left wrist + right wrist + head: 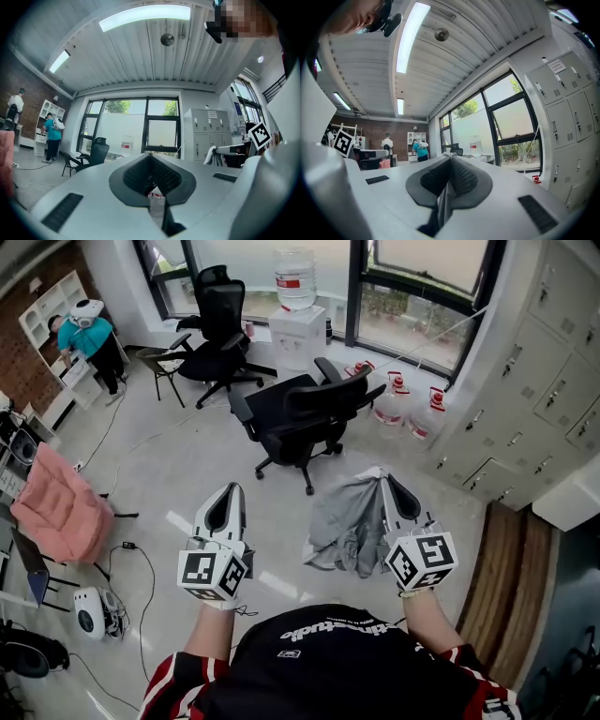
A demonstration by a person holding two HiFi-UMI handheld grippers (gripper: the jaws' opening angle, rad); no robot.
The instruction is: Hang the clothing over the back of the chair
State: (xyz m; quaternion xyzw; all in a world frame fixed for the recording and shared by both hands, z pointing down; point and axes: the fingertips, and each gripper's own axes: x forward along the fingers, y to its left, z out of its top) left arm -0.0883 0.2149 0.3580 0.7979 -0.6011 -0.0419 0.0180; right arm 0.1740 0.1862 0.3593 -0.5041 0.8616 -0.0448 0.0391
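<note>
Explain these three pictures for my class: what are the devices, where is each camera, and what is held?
No robot here: a person holds a two-jawed tool in each hand. The head view comes from a camera on the person's head, looking down; the two gripper views come from cameras riding on the tools, looking along their jaws. The right gripper has its jaws closed on a grey garment, which hangs above the floor. The left gripper has its jaws together and holds nothing. A black office chair stands ahead, nothing over its back.
</note>
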